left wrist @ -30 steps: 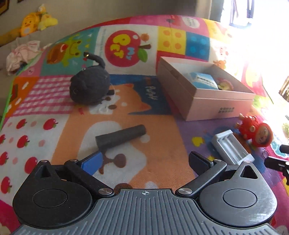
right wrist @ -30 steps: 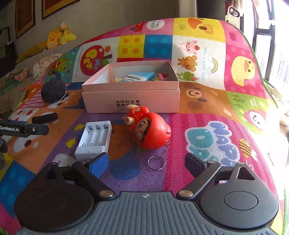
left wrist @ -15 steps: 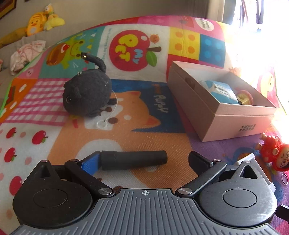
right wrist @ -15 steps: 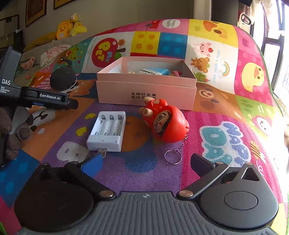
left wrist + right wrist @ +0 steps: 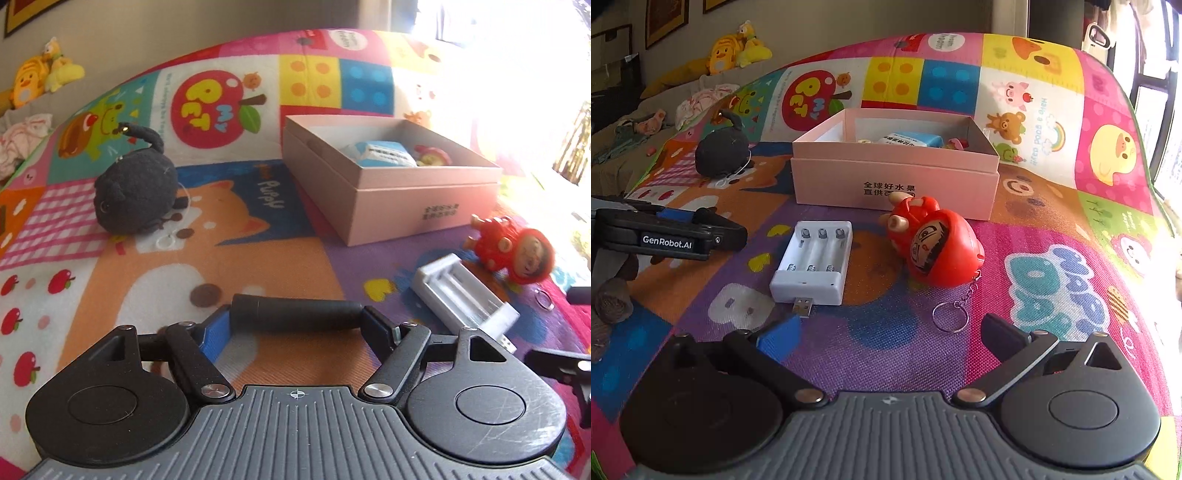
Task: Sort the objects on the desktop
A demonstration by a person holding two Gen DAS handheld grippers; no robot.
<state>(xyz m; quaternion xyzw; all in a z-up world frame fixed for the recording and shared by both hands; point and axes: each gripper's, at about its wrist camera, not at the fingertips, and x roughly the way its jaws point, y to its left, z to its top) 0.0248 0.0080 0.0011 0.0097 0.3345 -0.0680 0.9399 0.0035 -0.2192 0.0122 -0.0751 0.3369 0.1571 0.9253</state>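
A black cylinder [image 5: 295, 313] lies crosswise between the fingers of my left gripper [image 5: 297, 319], whose jaws are closing; the blue pad meets its left end and the black pad its right end. In the right wrist view, my right gripper [image 5: 890, 334] stands open above the play mat with nothing between its fingers. Just ahead of it lie a white battery charger [image 5: 812, 266] and a red daruma keychain [image 5: 934, 247]. Behind them stands an open pink box [image 5: 894, 173] holding a blue packet [image 5: 384, 153] and small toys. A black plush [image 5: 136, 192] sits at the left.
The colourful play mat [image 5: 1052, 280] covers the whole surface. My left gripper's side [image 5: 668, 236] and a gloved hand [image 5: 613, 302] fill the left edge of the right wrist view. Yellow plush toys [image 5: 735, 48] and clothes lie on a sofa behind. Window glare washes out the right.
My left gripper moved forward over the black cylinder and its jaws narrowed onto the cylinder's two ends. My right gripper opened a little wider and edged closer to the charger and keychain.
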